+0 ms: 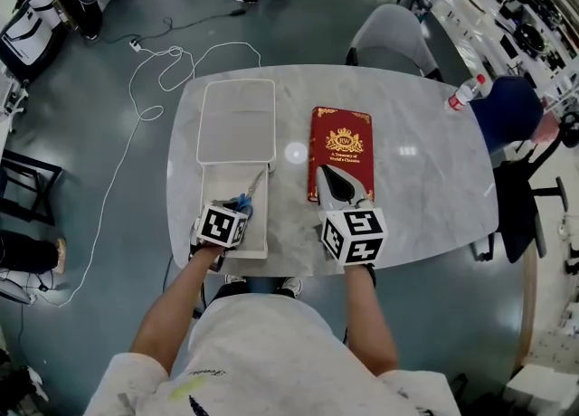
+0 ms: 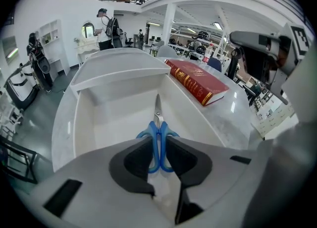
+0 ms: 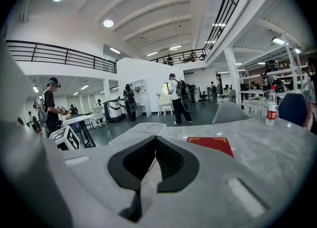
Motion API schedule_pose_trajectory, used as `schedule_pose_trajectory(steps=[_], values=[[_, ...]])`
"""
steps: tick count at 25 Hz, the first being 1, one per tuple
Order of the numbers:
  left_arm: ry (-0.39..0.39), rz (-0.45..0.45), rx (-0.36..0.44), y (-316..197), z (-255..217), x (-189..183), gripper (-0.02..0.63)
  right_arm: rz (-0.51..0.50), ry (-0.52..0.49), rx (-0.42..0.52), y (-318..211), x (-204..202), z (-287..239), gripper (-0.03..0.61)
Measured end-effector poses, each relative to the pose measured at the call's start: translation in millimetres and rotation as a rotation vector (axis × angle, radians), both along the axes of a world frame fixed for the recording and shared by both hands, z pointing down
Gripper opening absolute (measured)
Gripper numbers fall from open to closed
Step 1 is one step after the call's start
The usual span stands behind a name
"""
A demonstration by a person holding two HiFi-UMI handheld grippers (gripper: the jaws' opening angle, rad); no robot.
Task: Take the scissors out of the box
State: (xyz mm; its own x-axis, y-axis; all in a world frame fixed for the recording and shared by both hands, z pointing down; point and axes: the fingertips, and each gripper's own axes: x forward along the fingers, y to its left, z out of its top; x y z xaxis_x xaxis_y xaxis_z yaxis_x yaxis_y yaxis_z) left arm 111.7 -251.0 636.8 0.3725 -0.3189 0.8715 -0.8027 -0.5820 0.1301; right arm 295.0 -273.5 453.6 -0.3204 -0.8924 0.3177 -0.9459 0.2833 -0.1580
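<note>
Pinching blue-handled steel scissors (image 2: 157, 123), my left gripper (image 2: 158, 142) should lift straight, clearing the white rectangular box (image 2: 124, 76) (right gripper (image 3: 155, 142): pressed together, empty).

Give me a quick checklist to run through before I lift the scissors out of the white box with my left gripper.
1. Grip on the scissors: ok. The left gripper has its jaws closed on the blue handles.
2. Blades together: ok. They point away along the floor of the box.
3. Box open: ok. Its lid lies flat on the table beyond it.
4. Way up free: ok. Nothing lies over the scissors.
5. Right gripper out of the way: ok. It is shut and empty, by the red book.
6. Scissors lifted off the box floor: cannot tell.
</note>
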Motion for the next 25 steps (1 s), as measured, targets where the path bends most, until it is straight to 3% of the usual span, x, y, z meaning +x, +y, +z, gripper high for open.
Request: schedule_pose_trajectory(steps=[7,25], values=[[0.034,0.039,0.011,6.8,-16.5,-4.2,0.08,0.001,0.009,0.004,6.4,-18.8,-5.8,0.006],[0.163,0.05,0.182,-4.9,-92.8,-24.7,0.08,0.004,0.034,0.035,8.0,-56.1,-21.5,0.006]])
